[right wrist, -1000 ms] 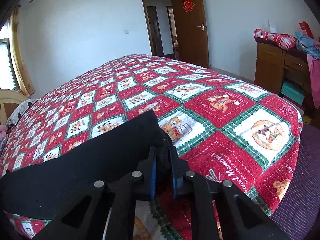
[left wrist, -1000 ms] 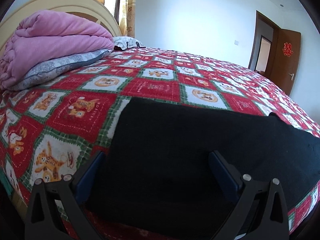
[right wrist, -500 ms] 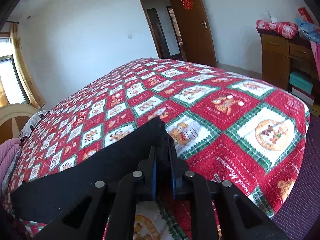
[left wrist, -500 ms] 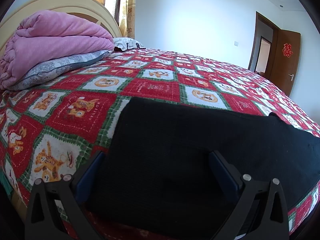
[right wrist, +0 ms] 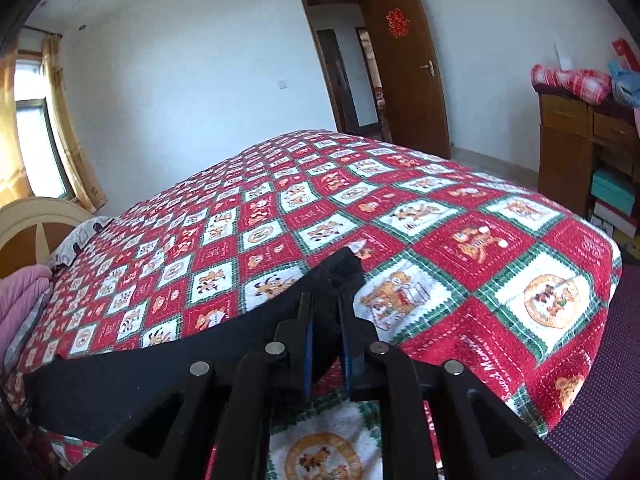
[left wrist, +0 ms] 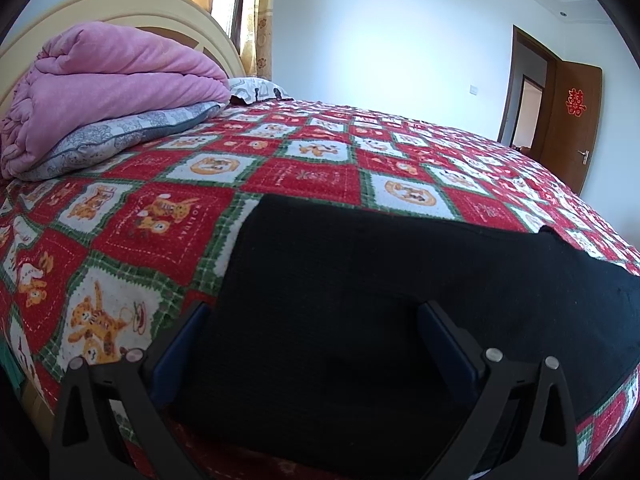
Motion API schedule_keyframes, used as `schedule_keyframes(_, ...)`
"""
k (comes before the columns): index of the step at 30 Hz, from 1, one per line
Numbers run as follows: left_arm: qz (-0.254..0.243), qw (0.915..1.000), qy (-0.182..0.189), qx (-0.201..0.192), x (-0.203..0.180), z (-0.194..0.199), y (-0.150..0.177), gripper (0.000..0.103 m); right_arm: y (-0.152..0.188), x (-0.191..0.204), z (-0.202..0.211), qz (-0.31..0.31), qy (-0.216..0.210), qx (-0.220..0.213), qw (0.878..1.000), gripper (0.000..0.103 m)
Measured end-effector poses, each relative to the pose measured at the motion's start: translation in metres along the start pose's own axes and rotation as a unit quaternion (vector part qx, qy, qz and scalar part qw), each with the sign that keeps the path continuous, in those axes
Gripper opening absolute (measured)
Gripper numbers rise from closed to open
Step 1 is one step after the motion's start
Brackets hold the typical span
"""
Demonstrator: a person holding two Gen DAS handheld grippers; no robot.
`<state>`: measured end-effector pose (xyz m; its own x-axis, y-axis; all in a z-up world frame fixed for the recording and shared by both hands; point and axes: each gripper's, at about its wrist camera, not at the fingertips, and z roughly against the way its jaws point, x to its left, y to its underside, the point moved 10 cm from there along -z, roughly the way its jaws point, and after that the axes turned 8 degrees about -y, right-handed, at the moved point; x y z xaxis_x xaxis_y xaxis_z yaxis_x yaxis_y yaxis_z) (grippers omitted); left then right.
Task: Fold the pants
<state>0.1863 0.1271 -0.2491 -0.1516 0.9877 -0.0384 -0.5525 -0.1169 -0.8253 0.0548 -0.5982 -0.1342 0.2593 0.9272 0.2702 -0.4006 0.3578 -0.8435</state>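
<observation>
Black pants (left wrist: 360,280) lie flat across the near part of a bed with a red, green and white patterned quilt (left wrist: 304,172). My left gripper (left wrist: 312,316) is open, its blue-padded fingers spread wide over the pants' left end. In the right wrist view the pants (right wrist: 168,364) stretch to the left, and my right gripper (right wrist: 325,304) is shut on their right end, which is lifted off the quilt (right wrist: 460,240).
A folded pink blanket (left wrist: 108,92) on a grey pillow (left wrist: 120,136) lies at the headboard. A wooden dresser (right wrist: 584,152) with piled cloth stands right of the bed. An open brown door (right wrist: 408,72) is at the far wall.
My right gripper has risen and tilted up with the pants' end held in it. My left gripper has stayed open in the same place.
</observation>
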Motion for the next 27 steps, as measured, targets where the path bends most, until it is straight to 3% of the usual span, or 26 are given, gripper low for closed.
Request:
schedule_keyframes(12, 0.0, 1.0, 0.0, 0.0, 0.0, 0.0, 0.0, 0.103, 0.001, 0.104, 0.003, 0.136, -0.04, -0.015, 0.99, 0.011)
schedule_keyframes(27, 0.0, 1.0, 0.0, 0.0, 0.0, 0.0, 0.0, 0.103, 0.03, 0.168, -0.01, 0.161, -0.101, 0.017, 0.982, 0.011)
